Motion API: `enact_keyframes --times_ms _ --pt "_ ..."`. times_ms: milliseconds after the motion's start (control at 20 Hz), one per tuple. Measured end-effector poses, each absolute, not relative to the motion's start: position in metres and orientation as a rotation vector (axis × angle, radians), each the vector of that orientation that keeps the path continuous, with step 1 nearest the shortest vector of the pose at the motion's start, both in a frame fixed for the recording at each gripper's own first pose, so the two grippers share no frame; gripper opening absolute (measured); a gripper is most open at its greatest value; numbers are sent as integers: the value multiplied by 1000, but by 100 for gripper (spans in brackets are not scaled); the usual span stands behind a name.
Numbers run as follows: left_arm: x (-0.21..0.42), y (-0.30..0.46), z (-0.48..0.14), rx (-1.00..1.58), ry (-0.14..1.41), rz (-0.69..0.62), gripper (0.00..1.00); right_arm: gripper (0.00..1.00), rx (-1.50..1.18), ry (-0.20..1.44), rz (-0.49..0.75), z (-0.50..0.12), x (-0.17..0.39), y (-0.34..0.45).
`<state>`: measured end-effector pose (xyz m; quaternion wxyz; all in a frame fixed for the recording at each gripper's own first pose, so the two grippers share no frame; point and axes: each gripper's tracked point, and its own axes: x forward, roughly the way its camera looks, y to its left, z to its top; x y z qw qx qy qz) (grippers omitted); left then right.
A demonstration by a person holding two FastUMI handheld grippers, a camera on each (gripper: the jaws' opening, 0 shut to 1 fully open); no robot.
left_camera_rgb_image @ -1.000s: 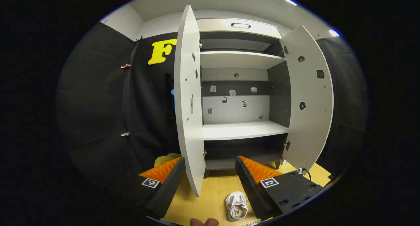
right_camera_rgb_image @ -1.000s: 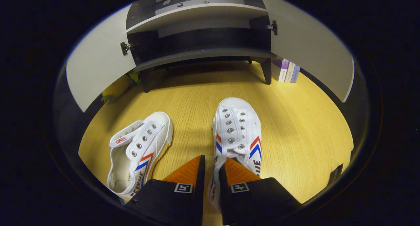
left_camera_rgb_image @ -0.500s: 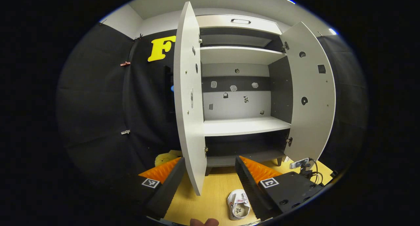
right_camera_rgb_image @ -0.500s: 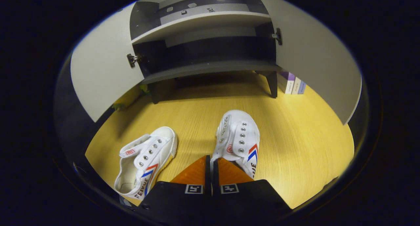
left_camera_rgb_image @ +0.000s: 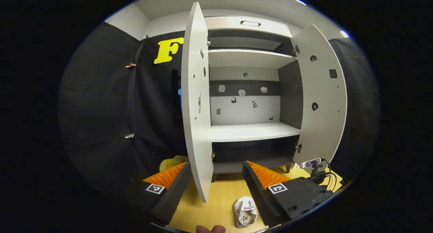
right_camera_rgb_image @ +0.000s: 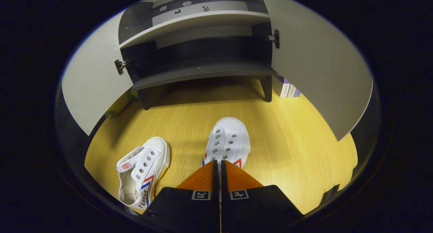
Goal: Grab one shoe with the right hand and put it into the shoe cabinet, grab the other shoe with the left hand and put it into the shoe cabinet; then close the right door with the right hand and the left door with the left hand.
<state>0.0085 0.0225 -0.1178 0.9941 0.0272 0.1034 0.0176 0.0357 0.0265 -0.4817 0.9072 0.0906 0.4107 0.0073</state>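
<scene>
In the right gripper view my right gripper [right_camera_rgb_image: 219,162] is shut on the edge of a white shoe [right_camera_rgb_image: 228,144], which hangs above the wooden floor with its toe toward the shoe cabinet [right_camera_rgb_image: 199,70]. The other white shoe [right_camera_rgb_image: 142,168] lies on the floor to the left. In the left gripper view my left gripper [left_camera_rgb_image: 216,172] stands open, held high facing the cabinet [left_camera_rgb_image: 250,131], whose left door [left_camera_rgb_image: 196,108] and right door [left_camera_rgb_image: 321,97] are both swung open. One white shoe [left_camera_rgb_image: 245,211] lies on the floor below, between the fingers.
The cabinet holds light shelves [left_camera_rgb_image: 252,131] and a dark bottom shelf [right_camera_rgb_image: 203,72]. Books [right_camera_rgb_image: 287,90] stand beside the cabinet's right leg. A yellow object [left_camera_rgb_image: 169,164] lies by the left door. A cabled device [left_camera_rgb_image: 313,163] sits low at the right.
My right gripper has closed fully on the shoe and lifted it off the floor, drawing it nearer. The left gripper has barely shifted.
</scene>
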Motion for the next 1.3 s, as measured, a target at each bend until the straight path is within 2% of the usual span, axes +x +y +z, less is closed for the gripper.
enact_keyframes --times_ms 50,100,250,300,350,400,500,550,600,700,900,1050,1100,1150,1200,1250,1300 --pt "7 23 -119 58 210 37 95 11 200 853 4 -484 36 28" --pt "6 25 -120 61 213 40 95 22 202 856 -4 -490 40 28" --pt "4 27 -125 60 227 45 95 32 203 844 -4 -488 44 35" --pt "5 28 -126 59 229 46 95 32 200 834 -10 -485 47 35" --pt "5 28 -126 58 228 47 95 41 208 828 -16 -483 50 35" --pt "6 30 -125 58 225 48 95 43 226 824 -26 -479 51 35" --pt "9 31 -125 54 222 49 95 64 273 836 -39 -479 55 36" --pt "10 32 -126 52 223 51 95 70 293 845 -43 -480 56 37" --pt "11 32 -127 52 225 51 95 72 309 842 -49 -479 60 37" --pt "12 34 -128 55 226 52 95 72 333 835 -57 -476 66 42" --pt "17 38 -131 53 231 57 95 72 274 916 -153 -507 72 39" --pt "18 41 -138 54 245 62 95 71 105 906 -220 -523 70 37" --pt "18 41 -140 56 249 64 94 61 54 876 -215 -516 75 35" --pt "19 43 -141 58 253 66 95 61 4 863 -184 -519 74 36" --pt "18 44 -142 61 256 68 95 51 -16 835 -129 -515 74 38" --pt "17 47 -143 64 257 74 95 50 -10 836 -71 -518 70 37" --pt "16 49 -145 65 261 81 94 26 28 826 -30 -511 69 34"
